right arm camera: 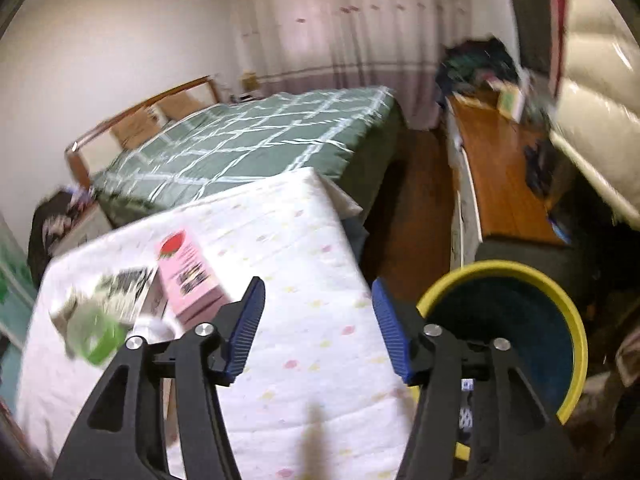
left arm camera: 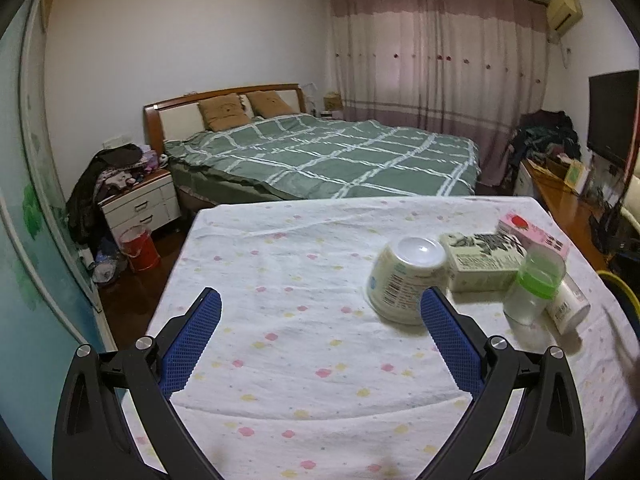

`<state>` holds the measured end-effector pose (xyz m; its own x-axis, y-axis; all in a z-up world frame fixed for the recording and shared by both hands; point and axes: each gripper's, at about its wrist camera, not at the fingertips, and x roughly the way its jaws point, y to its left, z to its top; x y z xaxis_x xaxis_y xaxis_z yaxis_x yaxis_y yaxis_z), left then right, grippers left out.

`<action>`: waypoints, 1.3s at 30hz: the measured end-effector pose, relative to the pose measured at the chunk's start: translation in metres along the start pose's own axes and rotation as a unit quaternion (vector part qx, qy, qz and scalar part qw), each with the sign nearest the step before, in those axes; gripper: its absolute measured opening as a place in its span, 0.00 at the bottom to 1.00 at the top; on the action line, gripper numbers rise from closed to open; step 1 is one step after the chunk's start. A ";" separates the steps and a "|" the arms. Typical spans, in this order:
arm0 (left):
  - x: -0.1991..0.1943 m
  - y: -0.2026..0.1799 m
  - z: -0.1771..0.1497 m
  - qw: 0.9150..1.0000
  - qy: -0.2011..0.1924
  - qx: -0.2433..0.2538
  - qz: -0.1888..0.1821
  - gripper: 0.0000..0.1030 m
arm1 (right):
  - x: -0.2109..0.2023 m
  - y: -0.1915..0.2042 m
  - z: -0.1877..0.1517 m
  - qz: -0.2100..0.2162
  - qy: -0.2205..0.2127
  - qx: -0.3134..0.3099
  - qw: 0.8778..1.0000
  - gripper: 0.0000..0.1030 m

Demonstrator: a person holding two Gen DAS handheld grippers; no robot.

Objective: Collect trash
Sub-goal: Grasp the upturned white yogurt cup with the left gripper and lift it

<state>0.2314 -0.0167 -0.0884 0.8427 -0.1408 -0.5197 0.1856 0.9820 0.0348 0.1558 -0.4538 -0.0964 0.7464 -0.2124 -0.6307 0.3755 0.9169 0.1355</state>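
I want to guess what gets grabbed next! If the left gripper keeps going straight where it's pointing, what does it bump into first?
Probably just the flowery tablecloth. The left gripper is open and aims at bare cloth; the upside-down white cup sits beside its right finger, slightly off that line.

The right gripper [right arm camera: 318, 330] hangs open and empty over the table [right arm camera: 304, 216]. A yellow-rimmed bin [right arm camera: 496, 270] sits just right of it.
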 end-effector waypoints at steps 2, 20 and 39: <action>0.002 -0.007 0.000 1.000 0.003 0.011 -0.013 0.95 | 0.004 0.007 -0.007 0.002 0.007 -0.017 1.000 0.52; 0.105 -0.068 0.033 0.989 0.125 0.057 -0.046 0.91 | 0.010 0.008 -0.017 0.026 0.026 -0.014 0.999 0.53; 0.159 -0.080 0.029 0.980 0.172 0.056 -0.080 0.80 | 0.014 0.008 -0.018 0.030 0.035 -0.011 0.999 0.53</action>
<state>0.3654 -0.1217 -0.1489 0.5812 -0.2219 -0.7829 0.3713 0.9284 0.0125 0.1597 -0.4435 -0.1176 0.7261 -0.1338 -0.6744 0.3186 0.9347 0.1576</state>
